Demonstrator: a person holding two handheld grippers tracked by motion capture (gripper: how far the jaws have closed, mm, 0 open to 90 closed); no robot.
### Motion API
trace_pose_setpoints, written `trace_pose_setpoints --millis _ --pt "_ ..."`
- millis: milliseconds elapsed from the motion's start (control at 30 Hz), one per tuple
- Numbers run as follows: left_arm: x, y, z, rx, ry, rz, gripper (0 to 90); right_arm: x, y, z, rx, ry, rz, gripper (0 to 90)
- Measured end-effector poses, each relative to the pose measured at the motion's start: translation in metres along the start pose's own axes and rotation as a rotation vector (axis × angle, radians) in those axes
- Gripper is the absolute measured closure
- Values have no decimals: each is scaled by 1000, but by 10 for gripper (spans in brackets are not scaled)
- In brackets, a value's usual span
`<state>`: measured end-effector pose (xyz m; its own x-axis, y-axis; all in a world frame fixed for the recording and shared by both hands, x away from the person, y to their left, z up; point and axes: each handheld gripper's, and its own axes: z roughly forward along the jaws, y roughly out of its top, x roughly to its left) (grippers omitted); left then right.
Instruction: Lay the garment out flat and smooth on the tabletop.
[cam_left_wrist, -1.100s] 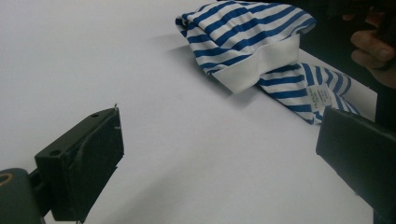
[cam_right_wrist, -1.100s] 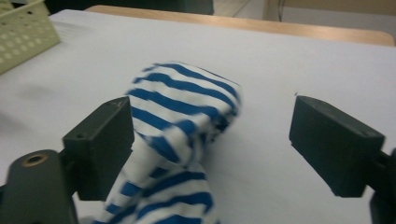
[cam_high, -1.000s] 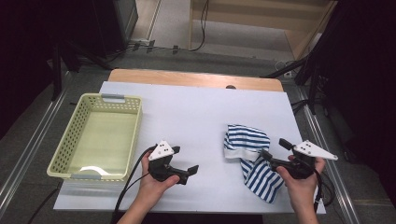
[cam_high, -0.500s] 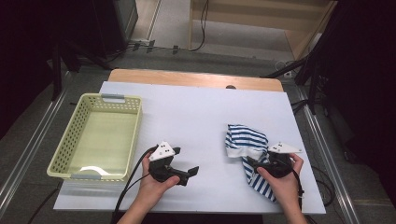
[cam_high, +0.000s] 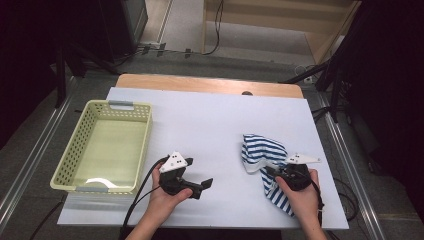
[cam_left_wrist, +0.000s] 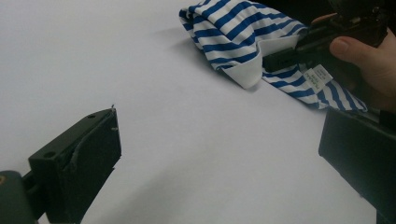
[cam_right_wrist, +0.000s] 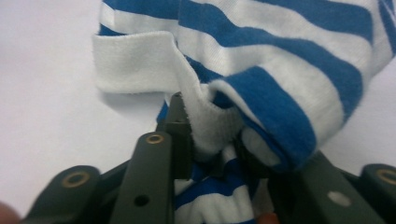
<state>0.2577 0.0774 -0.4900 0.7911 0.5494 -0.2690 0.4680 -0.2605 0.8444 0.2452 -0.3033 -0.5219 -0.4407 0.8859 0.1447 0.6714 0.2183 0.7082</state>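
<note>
The crumpled blue-and-white striped cotton garment (cam_high: 265, 160) is lying at about four o'clock on the white counter (cam_high: 215, 125). The right gripper (cam_high: 272, 171) has come down since a second ago; its fingers have just been closing and are now pinching the white hem, so lifting looks ready. The left gripper (cam_high: 202, 184) is waiting, fingers apart. Open room is lying toward the pale yellow perforated plastic basket (cam_high: 80, 165) at nine o'clock; the counter's near edge is close.

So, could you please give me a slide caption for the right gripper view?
Right gripper, its jaws having just closed, pinches a white-edged fold of the blue-and-white striped cloth on the white table.
</note>
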Motion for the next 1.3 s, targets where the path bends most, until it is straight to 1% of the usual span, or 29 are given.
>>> trace_pose_setpoints --millis 100,167,333,367,467,633,800,867,900,933,967,1033,1100,1133,1200,1300 --pt "0 0 1 2 1 0 0 2 0 -1 -10 34 9 719" --pt "0 -1 1 7 1 0 0 5 -1 -1 -20 67 19 724" --pt "-2 -1 3 13 -3 4 0 20 1 2 -26 110 17 729" --pt "-2 -1 3 13 -4 3 0 24 1 3 -26 122 17 729" --pt "-3 -1 3 13 -4 3 0 39 3 6 -21 158 -3 731" --pt "-4 -2 4 25 -9 9 0 67 8 13 -9 223 -47 731" --pt "-6 -6 9 51 -12 11 0 93 11 18 -23 283 -50 731" --pt "-7 -7 11 61 -13 9 0 103 11 18 -30 293 -70 730" --pt "-7 -7 12 75 -11 8 0 107 12 18 -29 295 -80 727" --pt "-8 -8 14 84 -9 9 0 111 12 19 -29 294 -96 716" --pt "-9 -8 15 94 -5 13 0 114 12 19 -28 288 -103 684" --pt "-10 -9 17 114 3 24 0 116 12 19 -40 285 -116 550" --pt "-12 -9 18 119 6 32 0 117 12 16 -56 268 -133 419" --pt "-12 -9 19 120 6 33 0 117 13 13 -66 259 -136 376" --pt "-12 -10 19 121 7 32 0 115 13 8 -84 254 -142 337" --pt "-11 -10 18 121 8 32 0 110 13 0 -104 232 -147 324"
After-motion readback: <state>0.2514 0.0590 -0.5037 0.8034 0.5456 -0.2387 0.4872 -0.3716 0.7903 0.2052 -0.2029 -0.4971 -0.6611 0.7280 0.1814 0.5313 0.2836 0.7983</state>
